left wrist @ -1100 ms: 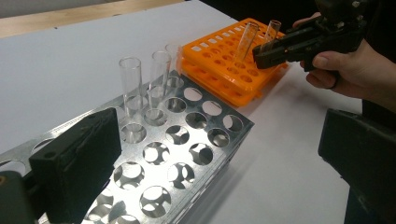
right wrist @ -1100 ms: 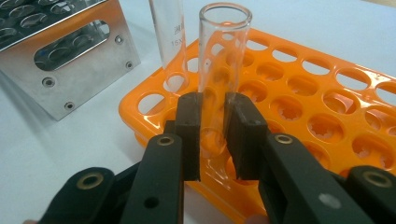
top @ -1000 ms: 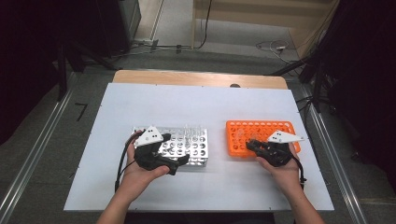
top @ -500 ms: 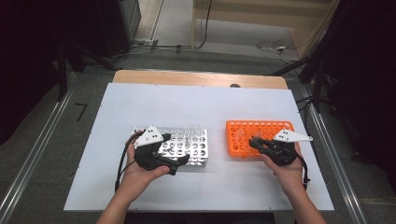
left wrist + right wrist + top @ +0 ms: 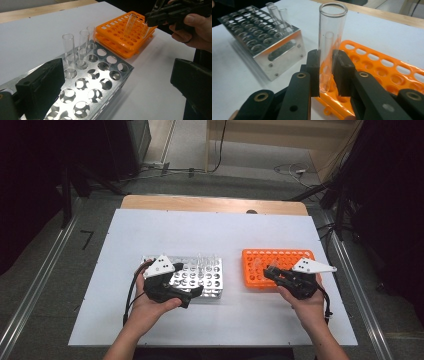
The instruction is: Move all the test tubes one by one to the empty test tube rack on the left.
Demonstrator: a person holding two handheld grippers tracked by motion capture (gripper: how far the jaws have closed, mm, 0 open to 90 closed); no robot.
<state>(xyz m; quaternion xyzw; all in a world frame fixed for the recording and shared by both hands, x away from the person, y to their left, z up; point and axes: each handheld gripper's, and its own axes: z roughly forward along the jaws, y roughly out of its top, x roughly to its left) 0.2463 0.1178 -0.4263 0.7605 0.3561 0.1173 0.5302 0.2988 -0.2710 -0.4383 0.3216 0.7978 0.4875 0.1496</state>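
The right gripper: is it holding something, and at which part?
Yes. The right gripper is shut on a clear glass test tube, clamped at its lower half, above the orange plastic rack.

We see bare white table [image 5: 215, 232] beyond and in front of both racks, open for passing. Between the metal rack [image 5: 200, 280] and the orange rack [image 5: 280, 262] lies a clear lane. Upright glass tubes [image 5: 75, 50] block the metal rack's far corner.
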